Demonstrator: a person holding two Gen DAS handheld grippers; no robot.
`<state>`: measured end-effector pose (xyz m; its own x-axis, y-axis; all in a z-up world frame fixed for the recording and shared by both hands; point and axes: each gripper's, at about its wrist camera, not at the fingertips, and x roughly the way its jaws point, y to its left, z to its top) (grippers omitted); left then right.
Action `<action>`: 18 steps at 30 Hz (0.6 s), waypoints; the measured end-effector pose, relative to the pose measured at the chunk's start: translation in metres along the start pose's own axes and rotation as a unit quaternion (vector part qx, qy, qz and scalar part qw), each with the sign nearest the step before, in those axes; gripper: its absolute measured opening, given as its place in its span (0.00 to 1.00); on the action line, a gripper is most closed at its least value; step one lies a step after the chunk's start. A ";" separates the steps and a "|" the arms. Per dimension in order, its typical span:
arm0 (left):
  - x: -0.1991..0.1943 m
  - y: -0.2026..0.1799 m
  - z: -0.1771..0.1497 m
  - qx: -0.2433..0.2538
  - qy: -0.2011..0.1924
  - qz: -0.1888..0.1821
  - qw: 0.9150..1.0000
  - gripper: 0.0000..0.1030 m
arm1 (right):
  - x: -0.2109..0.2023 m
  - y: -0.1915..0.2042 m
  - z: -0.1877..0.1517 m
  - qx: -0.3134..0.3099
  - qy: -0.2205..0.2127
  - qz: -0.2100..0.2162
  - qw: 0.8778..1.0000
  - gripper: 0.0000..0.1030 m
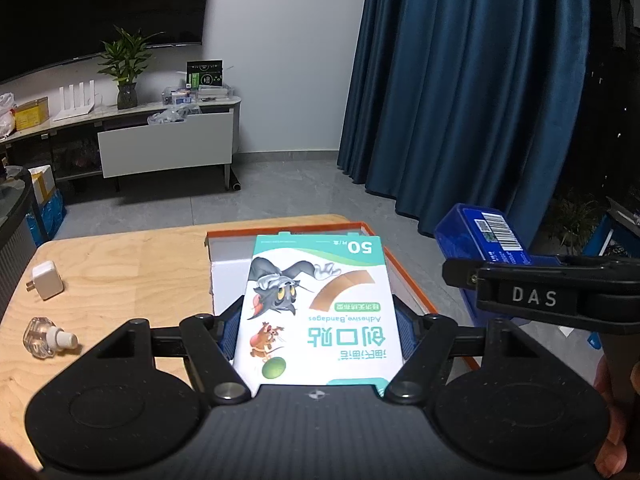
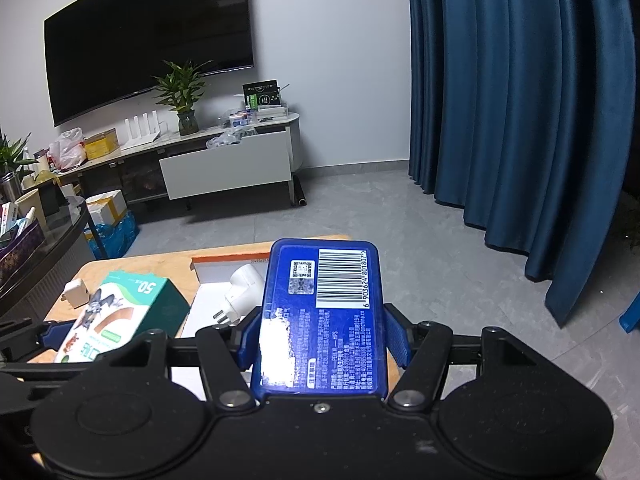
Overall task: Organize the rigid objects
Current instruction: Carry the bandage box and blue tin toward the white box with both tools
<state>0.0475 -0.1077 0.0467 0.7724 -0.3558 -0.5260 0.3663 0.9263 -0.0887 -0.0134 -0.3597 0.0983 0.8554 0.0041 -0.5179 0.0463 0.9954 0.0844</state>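
The left gripper clamps the bandage box at frame centre, above the orange-rimmed tray. The right gripper clamps the blue case, overhanging the table's right edge.

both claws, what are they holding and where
Left claw clamps the bandage box by its long side edges; right claw clamps the blue case likewise.

Glossy blue plastic case, pale wooden table
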 end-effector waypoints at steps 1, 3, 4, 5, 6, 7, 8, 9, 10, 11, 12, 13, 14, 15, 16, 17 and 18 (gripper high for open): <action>0.001 -0.001 -0.001 0.000 0.002 -0.001 1.000 0.69 | 0.002 0.000 -0.001 -0.001 0.002 -0.001 1.000 0.72; 0.003 0.000 -0.003 -0.003 0.006 -0.003 1.000 0.69 | 0.005 0.001 -0.005 -0.002 0.008 -0.003 1.000 0.72; 0.005 0.001 -0.004 -0.004 0.008 -0.004 1.000 0.69 | 0.006 0.000 -0.006 -0.002 0.011 -0.003 1.000 0.72; 0.005 0.002 -0.005 -0.005 0.011 -0.004 1.000 0.69 | 0.008 0.000 -0.008 0.000 0.014 -0.003 1.000 0.72; 0.007 0.003 -0.005 -0.007 0.013 -0.003 1.000 0.69 | 0.010 0.000 -0.009 0.001 0.016 -0.003 1.000 0.72; 0.009 0.005 -0.005 -0.008 0.015 -0.003 1.000 0.69 | 0.011 -0.001 -0.010 0.002 0.018 -0.004 1.000 0.72; 0.010 0.006 -0.006 -0.010 0.018 -0.002 1.000 0.69 | 0.012 -0.001 -0.011 0.003 0.020 -0.005 1.000 0.72; 0.011 0.007 -0.006 -0.011 0.019 -0.002 1.000 0.69 | 0.014 -0.001 -0.011 0.004 0.022 -0.005 1.000 0.72; 0.012 0.008 -0.007 -0.012 0.020 -0.002 1.000 0.69 | 0.015 -0.001 -0.012 0.004 0.023 -0.005 1.000 0.72; 0.013 0.008 -0.008 -0.013 0.022 -0.001 1.000 0.69 | 0.016 -0.001 -0.012 0.004 0.024 -0.005 1.000 0.72; 0.013 0.008 -0.009 -0.013 0.023 0.000 1.000 0.69 | 0.018 0.000 -0.012 0.004 0.025 -0.005 1.000 0.72; 0.014 0.009 -0.009 -0.014 0.024 0.000 1.000 0.69 | 0.019 0.001 -0.012 0.004 0.026 -0.004 1.000 0.72; 0.014 0.009 -0.010 -0.016 0.025 0.000 1.000 0.69 | 0.021 0.001 -0.013 0.004 0.027 -0.003 1.000 0.72; 0.014 0.010 -0.010 -0.017 0.025 0.001 1.000 0.69 | 0.022 0.002 -0.013 0.003 0.028 -0.003 1.000 0.72; 0.015 0.010 -0.011 -0.018 0.026 0.001 1.000 0.69 | 0.024 0.002 -0.013 0.003 0.029 -0.001 1.000 0.72; 0.015 0.011 -0.011 -0.019 0.026 0.002 0.999 0.69 | 0.027 -0.001 -0.012 0.003 0.031 0.000 1.000 0.72; 0.015 0.011 -0.012 -0.020 0.026 0.003 0.999 0.69 | 0.029 0.000 -0.012 0.002 0.032 0.001 0.999 0.72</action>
<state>0.0570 -0.1009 0.0280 0.7457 -0.3451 -0.5699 0.3410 0.9326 -0.1184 0.0052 -0.3584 0.0730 0.8210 0.0119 -0.5709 0.0473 0.9949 0.0887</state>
